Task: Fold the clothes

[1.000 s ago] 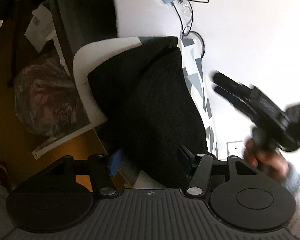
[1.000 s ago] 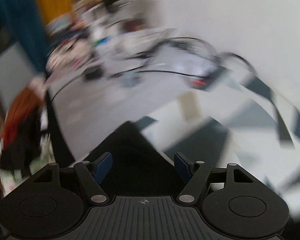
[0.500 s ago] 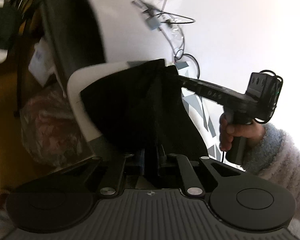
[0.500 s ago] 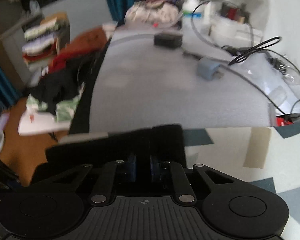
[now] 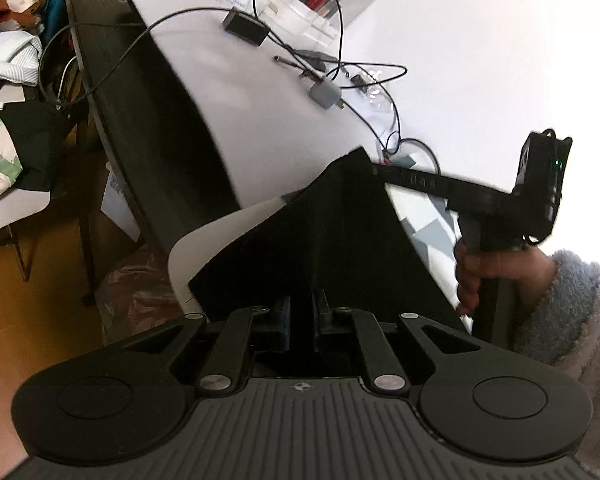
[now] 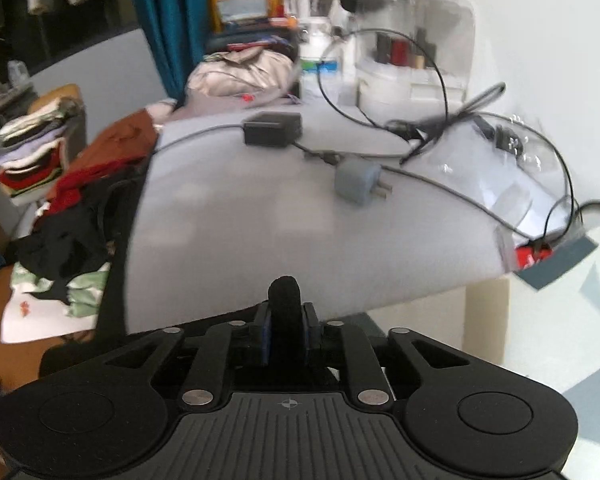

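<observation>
Plainly, the left gripper (image 5: pixel 302 322) was clamped on the near edge of a black knitted garment (image 5: pixel 332 240), its blue-padded fingers (image 5: pixel 283 324) drawn close with dark cloth between them; the jaws were easing slightly apart, yet the pads seemed to press the fabric, though black on black made the contact hard to read. The right gripper (image 6: pixel 286 330) pinched a rolled fold of the same black garment (image 6: pixel 285 300), which stood up as a rounded hump between its blue pads; those jaws too were opening a little with the cloth between them. In the left wrist view the right gripper (image 5: pixel 380 170) reached the garment's far corner, its tips lost against the fabric, held by a hand (image 5: pixel 496 272) in a fluffy pale sleeve (image 5: pixel 572 308). The garment hung stretched between the two grips above a white mat with grey triangles (image 5: pixel 424 216), its lower part cut off behind the gripper body. Beyond lay a grey tabletop (image 6: pixel 260 216) with a black power adapter (image 6: pixel 273 128), a grey plug (image 6: pixel 356 182) and tangled black cables (image 5: pixel 340 40). A clear plastic organiser (image 6: pixel 416 60) at the back was blurred. Piled clothes (image 6: pixel 56 208) sat off the table's left edge.
</observation>
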Demonstrator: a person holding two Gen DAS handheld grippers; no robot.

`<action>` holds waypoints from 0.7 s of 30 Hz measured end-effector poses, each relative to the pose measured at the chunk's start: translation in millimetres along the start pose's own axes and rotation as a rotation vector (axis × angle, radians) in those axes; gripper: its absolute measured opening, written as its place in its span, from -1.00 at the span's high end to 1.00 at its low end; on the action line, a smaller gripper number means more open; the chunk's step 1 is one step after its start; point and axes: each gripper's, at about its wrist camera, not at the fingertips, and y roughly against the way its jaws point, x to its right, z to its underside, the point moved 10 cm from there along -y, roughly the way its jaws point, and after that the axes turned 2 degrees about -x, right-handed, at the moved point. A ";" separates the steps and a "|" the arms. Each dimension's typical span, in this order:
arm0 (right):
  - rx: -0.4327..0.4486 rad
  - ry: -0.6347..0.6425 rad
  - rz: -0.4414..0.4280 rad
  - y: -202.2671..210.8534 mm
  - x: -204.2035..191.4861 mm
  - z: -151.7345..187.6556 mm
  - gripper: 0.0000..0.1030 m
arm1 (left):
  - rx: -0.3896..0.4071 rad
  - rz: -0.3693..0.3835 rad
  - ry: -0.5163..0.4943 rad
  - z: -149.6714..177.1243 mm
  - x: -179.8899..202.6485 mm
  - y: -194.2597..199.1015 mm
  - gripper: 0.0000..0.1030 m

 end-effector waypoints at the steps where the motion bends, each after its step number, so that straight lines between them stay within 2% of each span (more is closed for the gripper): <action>1: 0.024 -0.016 0.024 -3.8 2.0 -0.4 0.31 | -0.017 -0.006 0.008 -1.0 -3.6 -1.0 0.68; 2: 0.038 -0.048 0.056 -0.7 8.0 -2.2 -0.08 | -0.033 -0.012 0.017 -2.0 -7.3 -2.1 0.44; 3: 0.052 -0.080 0.087 2.8 14.2 -3.9 -0.16 | -0.050 -0.019 0.025 -3.0 -10.9 -3.1 0.11; 5: 0.086 -0.160 0.123 18.8 28.1 -5.9 -0.17 | -0.070 0.003 0.038 -5.7 -14.6 -3.5 -0.21; 7: 0.126 -0.254 0.129 44.4 43.9 -6.5 -0.17 | -0.080 0.051 0.046 -8.9 -15.2 -2.5 -0.23; 9: 0.175 -0.359 0.142 82.7 65.8 4.5 -0.17 | -0.104 0.046 0.022 -11.0 -15.6 -4.3 -0.18; 10: 0.203 -0.418 0.147 105.3 77.0 12.6 -0.18 | -0.115 0.044 0.009 -12.0 -15.8 -5.2 0.18; 11: 0.231 -0.481 0.158 127.8 87.8 25.1 -0.19 | -0.128 0.047 -0.009 -12.3 -16.2 -6.1 0.78; 14: 0.331 -0.717 0.225 207.4 115.3 85.6 -0.21 | -0.157 0.056 -0.076 -13.7 -16.4 -7.0 0.86; 17: 0.444 -0.969 0.337 291.1 125.3 171.3 -0.21 | -0.180 0.061 -0.149 -16.7 -10.6 -4.3 0.87; 21: 0.617 -1.290 0.492 374.1 100.4 300.7 -0.22 | -0.218 0.058 -0.214 -20.2 -2.5 -5.0 0.87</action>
